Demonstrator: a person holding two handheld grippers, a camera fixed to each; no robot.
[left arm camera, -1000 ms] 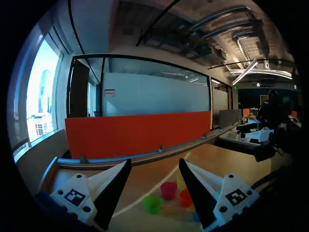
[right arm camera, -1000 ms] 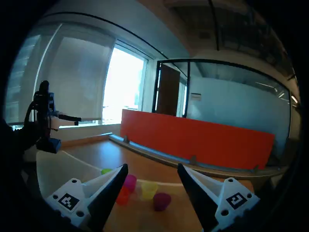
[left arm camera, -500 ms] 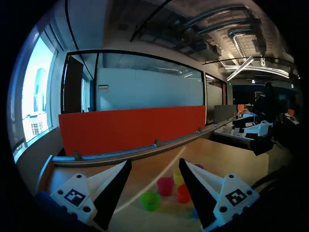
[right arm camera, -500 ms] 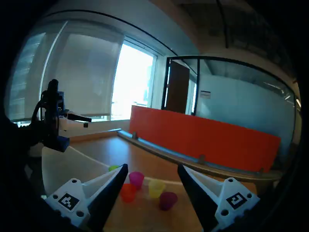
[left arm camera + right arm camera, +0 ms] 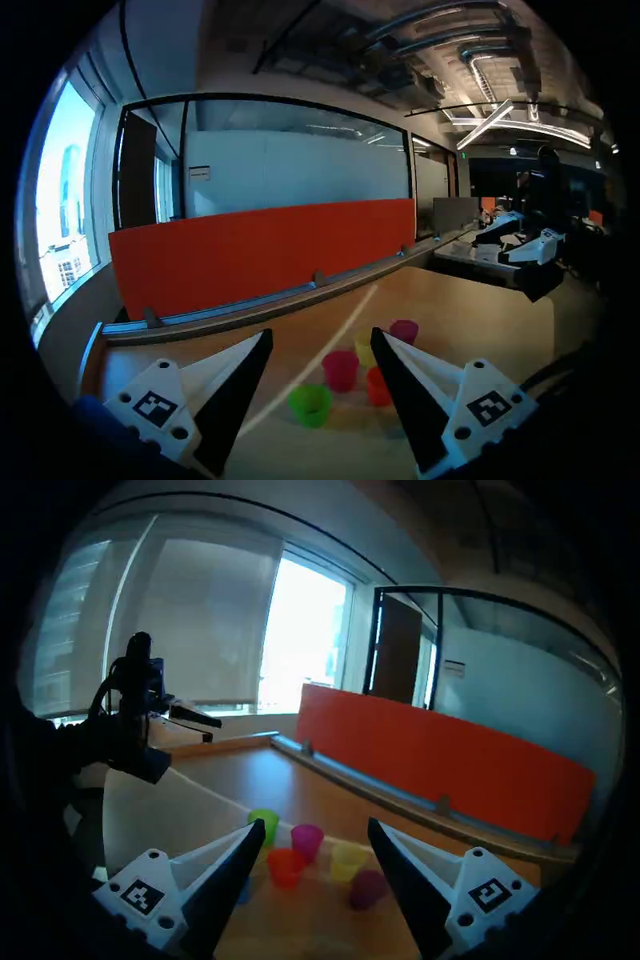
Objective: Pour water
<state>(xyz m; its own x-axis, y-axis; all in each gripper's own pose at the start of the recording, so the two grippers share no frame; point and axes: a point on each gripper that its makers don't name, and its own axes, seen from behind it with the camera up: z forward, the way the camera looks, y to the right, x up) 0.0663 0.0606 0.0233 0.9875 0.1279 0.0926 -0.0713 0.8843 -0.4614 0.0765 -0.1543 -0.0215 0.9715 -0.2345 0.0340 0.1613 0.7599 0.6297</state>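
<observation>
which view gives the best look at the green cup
The left gripper view. There the green cup stands whole and unblocked on the table, with its rim and wall both clear. In the right gripper view the same cup sits at the left of the group, and its lower left part is hidden behind a finger.

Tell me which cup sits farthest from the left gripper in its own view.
The purple cup: it stands at the back of the cluster, just beyond the yellow cup, and sits highest in the picture.
</observation>
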